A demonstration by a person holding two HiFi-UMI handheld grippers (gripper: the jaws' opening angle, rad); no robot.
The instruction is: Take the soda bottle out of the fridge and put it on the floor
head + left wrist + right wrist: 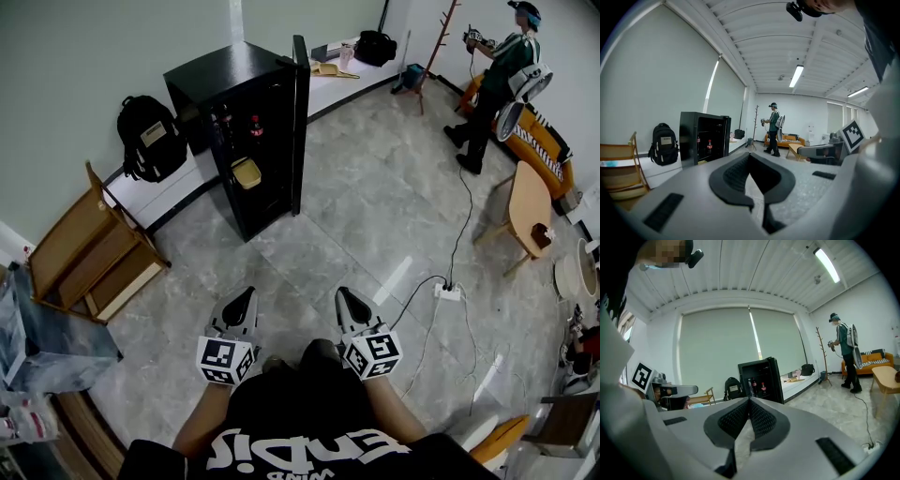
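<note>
The left gripper [247, 294] and the right gripper [343, 294] are being held side by side low in front of the person, both pointing across the grey tiled floor [319, 248] toward the fridge. In each gripper view the jaws are being kept pressed together with nothing between them, so nothing is being carried by either. A wide stretch of bare floor is being left between the grippers and the black fridge [216, 80]. Its door [302, 112] is already standing swung open, so that step is judged to need no further work. Inside, on an upper shelf, the soda bottle [256, 125], dark with a red label, is being kept upright beside other bottles [750, 386], with a yellow container [247, 173] lying on a shelf below. It is well apart from both grippers and is not yet being touched. The task is therefore judged to be at its very start: the approach, the opening of a gripper, the grip on the bottle, the lift out and the setting down on the floor are all being left to do
</note>
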